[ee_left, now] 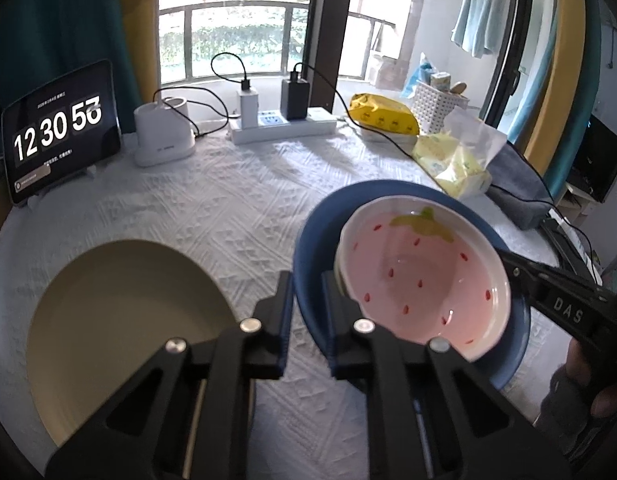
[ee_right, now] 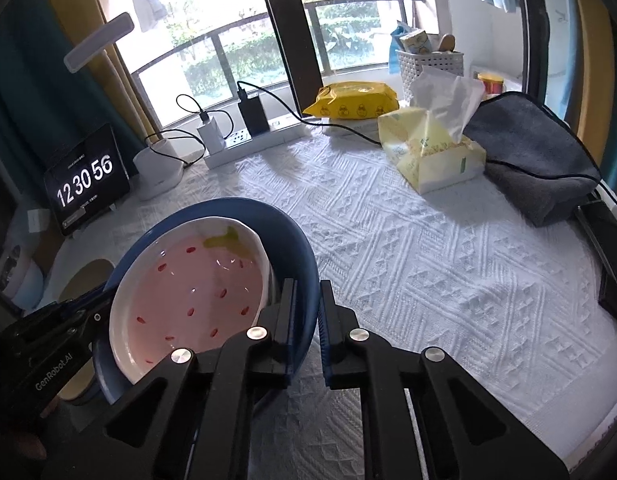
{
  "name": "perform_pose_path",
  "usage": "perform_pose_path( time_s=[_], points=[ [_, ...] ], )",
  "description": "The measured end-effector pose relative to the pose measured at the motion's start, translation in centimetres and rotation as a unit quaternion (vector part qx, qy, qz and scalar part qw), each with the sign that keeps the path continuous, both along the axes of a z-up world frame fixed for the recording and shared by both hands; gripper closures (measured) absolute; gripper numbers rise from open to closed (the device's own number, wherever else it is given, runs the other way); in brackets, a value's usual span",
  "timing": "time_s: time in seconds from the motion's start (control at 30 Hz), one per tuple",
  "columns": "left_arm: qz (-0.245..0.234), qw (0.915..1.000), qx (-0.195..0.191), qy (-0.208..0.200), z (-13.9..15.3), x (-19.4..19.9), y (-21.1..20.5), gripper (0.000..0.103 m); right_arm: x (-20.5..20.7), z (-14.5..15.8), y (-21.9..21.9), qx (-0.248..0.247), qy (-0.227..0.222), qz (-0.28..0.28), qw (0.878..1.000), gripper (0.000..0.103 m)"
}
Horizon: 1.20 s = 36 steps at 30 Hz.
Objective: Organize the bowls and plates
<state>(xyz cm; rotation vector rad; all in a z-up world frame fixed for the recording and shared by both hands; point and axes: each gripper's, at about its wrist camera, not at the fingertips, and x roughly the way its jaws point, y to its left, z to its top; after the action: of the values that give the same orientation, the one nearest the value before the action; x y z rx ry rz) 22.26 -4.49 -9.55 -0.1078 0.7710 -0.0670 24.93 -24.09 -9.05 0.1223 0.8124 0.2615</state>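
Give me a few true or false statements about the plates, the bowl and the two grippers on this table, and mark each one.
1. The pink strawberry bowl sits inside the blue plate. True.
2. The left gripper is clamped on the beige plate. False: it is clamped on the blue plate's rim; the beige plate lies untouched beside it.
3. The right gripper grips the blue plate's opposite rim. True.
4. The tissue pack lies in the bowl. False: it sits on the tablecloth, apart from the dishes.
5. The bowl holds food. False: it is empty.
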Motion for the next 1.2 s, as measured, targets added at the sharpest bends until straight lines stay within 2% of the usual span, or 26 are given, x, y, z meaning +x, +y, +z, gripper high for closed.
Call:
perform_pose_path(
  time_s=[0.27,0.63,1.2],
  points=[
    [-0.005,0.9999,0.003,-0.009,0.4,-0.2,-0.3,0.091,0.0,-0.1,-0.2,0.002,0.003,-0.005,1.0,0.092],
    [-0.017,0.9998,-0.006,0.001,0.3,-0.2,-0.7,0.09,-0.4,0.4,-0.6,-0.006,-0.003,-0.009,1.0,0.092],
    [-0.018,0.9994,-0.008,-0.029,2.3,-1.7,0.0,0.09,-1.1,1.9,-0.1,-0.006,-0.01,-0.009,1.0,0.092]
  ],
)
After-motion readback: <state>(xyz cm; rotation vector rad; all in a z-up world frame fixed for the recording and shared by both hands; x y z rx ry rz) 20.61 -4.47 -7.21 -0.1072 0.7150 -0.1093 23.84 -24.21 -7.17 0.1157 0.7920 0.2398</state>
